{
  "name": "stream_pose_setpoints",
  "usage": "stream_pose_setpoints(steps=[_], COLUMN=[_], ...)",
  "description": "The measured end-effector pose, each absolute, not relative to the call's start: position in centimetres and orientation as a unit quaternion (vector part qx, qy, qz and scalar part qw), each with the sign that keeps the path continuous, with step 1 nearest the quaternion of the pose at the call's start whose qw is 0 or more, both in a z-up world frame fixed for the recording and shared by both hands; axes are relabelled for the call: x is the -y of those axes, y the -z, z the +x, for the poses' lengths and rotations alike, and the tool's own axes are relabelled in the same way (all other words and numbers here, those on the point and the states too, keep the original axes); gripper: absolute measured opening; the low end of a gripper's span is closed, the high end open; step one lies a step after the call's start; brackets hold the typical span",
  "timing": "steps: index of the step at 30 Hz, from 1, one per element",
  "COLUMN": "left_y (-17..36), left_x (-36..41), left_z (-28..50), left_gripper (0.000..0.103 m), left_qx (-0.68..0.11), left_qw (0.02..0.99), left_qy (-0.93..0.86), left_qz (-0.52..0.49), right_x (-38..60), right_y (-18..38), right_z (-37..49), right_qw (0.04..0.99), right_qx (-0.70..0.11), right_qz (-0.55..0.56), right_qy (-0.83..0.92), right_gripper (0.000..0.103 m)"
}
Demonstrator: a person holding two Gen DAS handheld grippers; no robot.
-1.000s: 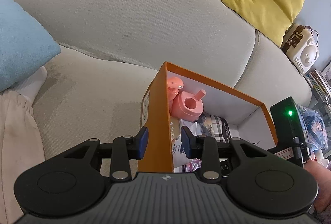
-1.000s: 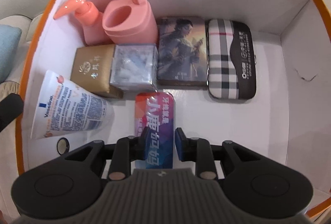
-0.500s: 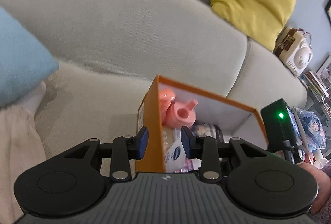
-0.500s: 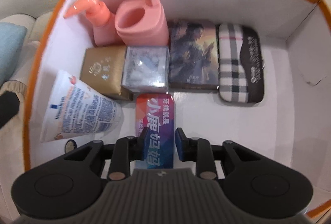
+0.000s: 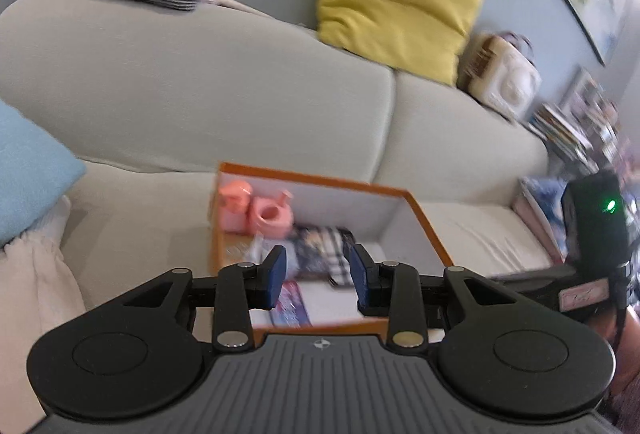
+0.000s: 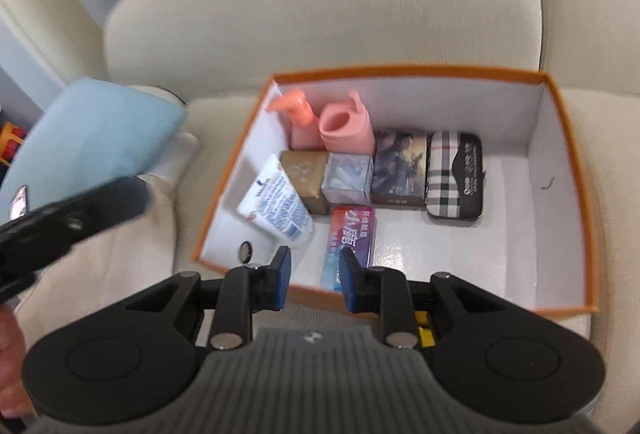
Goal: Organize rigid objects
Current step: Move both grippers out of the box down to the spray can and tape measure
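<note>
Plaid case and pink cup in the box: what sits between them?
In the right wrist view, a printed picture tin lies between the pink cup and the plaid case, side by side along the orange box's back.

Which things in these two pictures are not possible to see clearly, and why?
- Left wrist view: contents of the orange box are smeared by motion blur; the left tool covers the plaid case.
- Right wrist view: the right tool hides the colourful pack's near end; the small round thing is too small to identify.
</note>
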State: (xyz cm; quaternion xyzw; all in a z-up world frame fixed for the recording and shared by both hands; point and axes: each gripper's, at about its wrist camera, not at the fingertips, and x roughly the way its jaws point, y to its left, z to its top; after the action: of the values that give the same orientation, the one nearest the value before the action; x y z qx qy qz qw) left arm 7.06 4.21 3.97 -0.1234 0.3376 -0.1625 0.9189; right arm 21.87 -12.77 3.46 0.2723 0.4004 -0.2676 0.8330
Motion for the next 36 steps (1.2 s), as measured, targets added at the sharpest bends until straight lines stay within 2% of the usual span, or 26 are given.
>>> stream_pose_setpoints(steps=[4, 7, 13, 16, 18, 20, 25, 27, 29, 36], left_y=[-2.8, -0.8, 5.5, 7.7, 8.5, 9.2, 9.4, 9.9, 10.7, 12.1], left_x=[-1.0, 1.4, 4.2, 5.3, 6.2, 7.2, 10.5, 12.1, 13.1, 15.6], left_z=[5.5, 5.1, 5.0, 5.1, 4.8, 4.6, 3.1, 2.7, 1.8, 1.3], left_gripper=[0.039, 0.039, 0.039, 0.039, 0.04, 0.047, 0.063, 0.065, 0.065, 0.065], left_qx=[-0.365, -0.405, -0.505, -0.523, -0.522, -0.523, -0.498, -0.493, -0.485, -0.47], left_qw=[0.904, 0.879, 0.82, 0.815, 0.818, 0.817, 0.809, 0.799, 0.791, 0.779], left_qy=[0.2, 0.228, 0.232, 0.225, 0.23, 0.241, 0.302, 0.322, 0.329, 0.332], left_qz=[-0.103, -0.107, -0.14, -0.11, -0.074, -0.038, 0.077, 0.127, 0.176, 0.25], right_x=[10.9, 10.1, 9.6, 9.4, 9.4, 9.3, 9.2, 9.6, 9.7, 10.1], right_y=[-3.8, -1.9, 2.7, 4.6, 5.4, 6.1, 8.2, 9.3, 9.7, 10.3], right_z=[18.3, 15.7, 10.2, 8.0, 6.4, 5.2, 3.7, 3.5, 3.6, 4.0], right_qw=[0.837, 0.827, 0.781, 0.76, 0.747, 0.737, 0.702, 0.693, 0.695, 0.722], right_qx=[-0.376, -0.369, -0.401, -0.407, -0.403, -0.398, -0.415, -0.417, -0.414, -0.394], right_qz=[0.281, 0.301, 0.339, 0.361, 0.383, 0.402, 0.431, 0.443, 0.44, 0.421], right_qy=[0.282, 0.299, 0.337, 0.355, 0.365, 0.371, 0.387, 0.387, 0.39, 0.382], right_gripper=[0.028, 0.028, 0.028, 0.029, 0.032, 0.035, 0.035, 0.032, 0.025, 0.021])
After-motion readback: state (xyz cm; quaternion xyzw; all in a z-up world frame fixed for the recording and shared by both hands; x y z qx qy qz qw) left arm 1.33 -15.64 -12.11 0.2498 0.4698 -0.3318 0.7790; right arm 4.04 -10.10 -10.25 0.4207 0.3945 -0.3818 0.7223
